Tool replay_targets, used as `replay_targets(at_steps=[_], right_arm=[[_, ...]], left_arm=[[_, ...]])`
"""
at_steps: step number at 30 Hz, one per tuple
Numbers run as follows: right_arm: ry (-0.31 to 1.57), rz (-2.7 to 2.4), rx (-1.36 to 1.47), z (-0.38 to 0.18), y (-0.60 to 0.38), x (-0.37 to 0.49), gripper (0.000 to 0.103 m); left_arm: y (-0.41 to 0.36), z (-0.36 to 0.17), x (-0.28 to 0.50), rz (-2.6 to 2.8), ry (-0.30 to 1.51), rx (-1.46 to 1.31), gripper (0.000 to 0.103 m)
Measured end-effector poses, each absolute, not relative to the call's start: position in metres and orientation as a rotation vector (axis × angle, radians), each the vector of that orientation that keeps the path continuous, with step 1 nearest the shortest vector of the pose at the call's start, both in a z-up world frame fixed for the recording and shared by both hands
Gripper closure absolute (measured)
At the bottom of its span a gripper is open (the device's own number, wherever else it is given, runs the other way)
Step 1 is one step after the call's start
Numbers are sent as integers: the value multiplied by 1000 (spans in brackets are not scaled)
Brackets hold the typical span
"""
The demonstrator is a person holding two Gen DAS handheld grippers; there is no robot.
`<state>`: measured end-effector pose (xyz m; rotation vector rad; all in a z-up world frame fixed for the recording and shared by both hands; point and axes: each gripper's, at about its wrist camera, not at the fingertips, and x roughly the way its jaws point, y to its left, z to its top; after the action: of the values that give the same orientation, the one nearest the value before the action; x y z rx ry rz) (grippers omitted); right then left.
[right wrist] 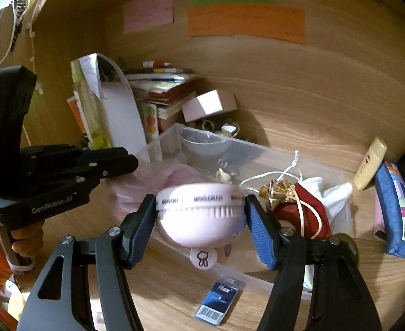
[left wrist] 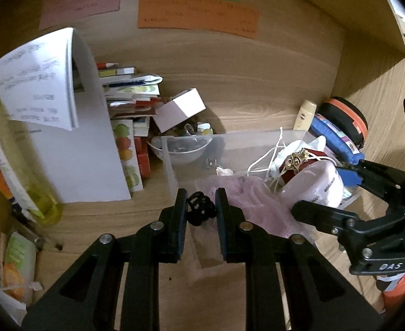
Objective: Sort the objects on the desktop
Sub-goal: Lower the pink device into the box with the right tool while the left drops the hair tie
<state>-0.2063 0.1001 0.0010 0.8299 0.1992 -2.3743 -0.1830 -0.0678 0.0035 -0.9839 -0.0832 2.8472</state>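
The left gripper (left wrist: 201, 207) is clamped on a small black hair clip (left wrist: 199, 209), pinched between its pads just short of the clear plastic bin (left wrist: 172, 165). Beyond its tips a pale pink mesh cloth (left wrist: 246, 195) lies inside the bin. To its right, the right gripper (right wrist: 201, 209) is closed around a round pink case (right wrist: 199, 212), its blue pads pressing either side, held over the bin's near edge. Just past the case a red pouch with gold trim (right wrist: 304, 209) and a white bag (right wrist: 326, 193) sit in the bin. Below the right gripper a small blue packet (right wrist: 219, 302) lies on the wooden desk (right wrist: 299, 138). Farther back, left of both grippers, stand a white booklet (left wrist: 92, 138) and stacked books (left wrist: 130, 93).
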Motion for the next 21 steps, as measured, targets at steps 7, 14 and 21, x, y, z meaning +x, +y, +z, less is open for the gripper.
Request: replay_targets(at_steps=[7, 14, 21], right_arm=[[177, -2378, 809, -2, 102, -207, 42], [183, -2408, 811, -2, 102, -209, 29], [200, -2428, 770, 4, 102, -205, 29]], left_arm=[[-70, -1, -193, 2812, -154, -980, 83], [-72, -2, -194, 2813, -164, -987, 78], [-66, 13, -178, 2900, -81, -899, 50]])
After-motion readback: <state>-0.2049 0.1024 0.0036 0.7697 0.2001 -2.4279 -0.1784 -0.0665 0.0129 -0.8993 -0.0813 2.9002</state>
